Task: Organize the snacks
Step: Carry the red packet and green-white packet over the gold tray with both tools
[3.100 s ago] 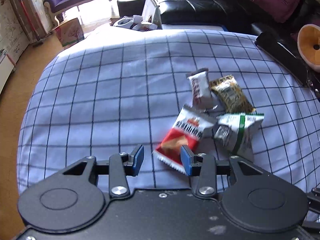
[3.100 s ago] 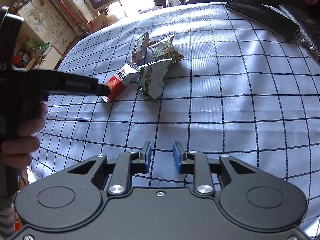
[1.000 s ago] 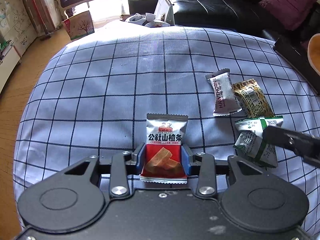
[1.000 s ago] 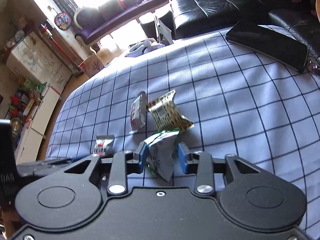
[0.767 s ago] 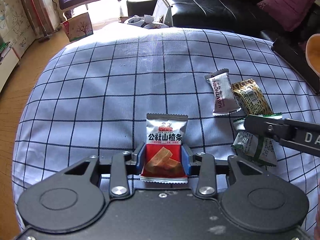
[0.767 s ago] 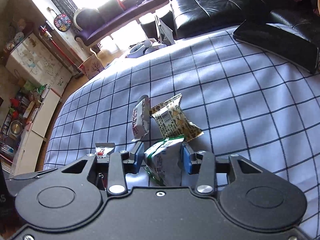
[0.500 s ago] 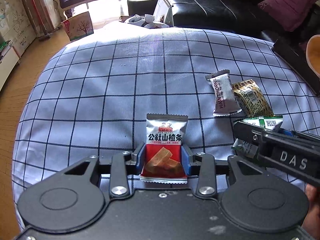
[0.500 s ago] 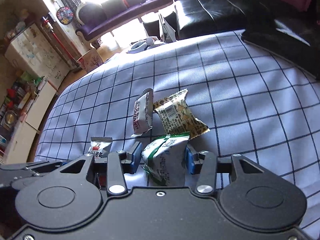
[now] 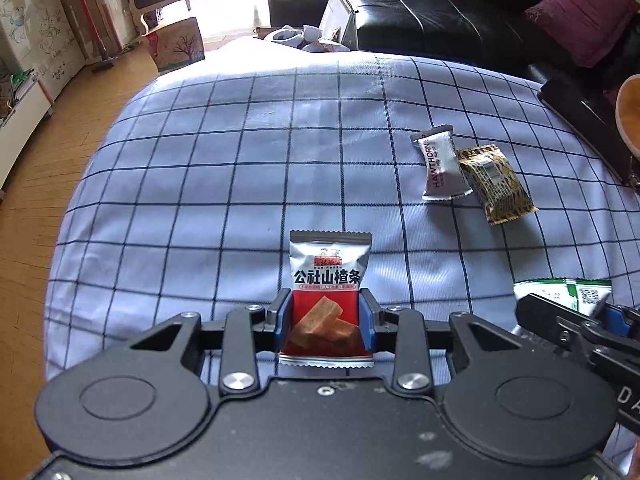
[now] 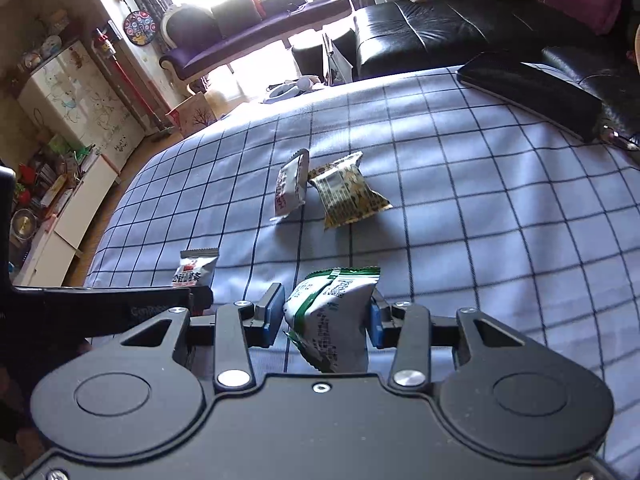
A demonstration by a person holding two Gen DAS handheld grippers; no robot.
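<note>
A red-and-silver snack packet (image 9: pixel 328 276) stands between the pads of my left gripper (image 9: pixel 326 308), whose jaws are closing on its red lower half. My right gripper (image 10: pixel 326 312) holds a green-and-white packet (image 10: pixel 332 320), its jaws closing against the packet's sides. The same packet (image 9: pixel 560 292) shows at the right of the left wrist view, in the right gripper (image 9: pixel 580 316). A white Hawthorn packet (image 9: pixel 440 168) and a yellow patterned packet (image 9: pixel 496 184) lie side by side on the checked cloth (image 9: pixel 200 160). The red packet (image 10: pixel 195 272) also shows left in the right wrist view.
A long flat black case (image 10: pixel 532 92) lies at the cloth's far right edge. A black leather sofa (image 9: pixel 440 20) stands behind it. The cloth drops off to a wooden floor (image 9: pixel 40 160) on the left. An orange round object (image 9: pixel 630 112) pokes in at the right.
Three seconds ago both grippers stood open with nothing held. Since then each has closed on a packet. In the last second the right one carried the green-and-white packet away from the white and yellow packets.
</note>
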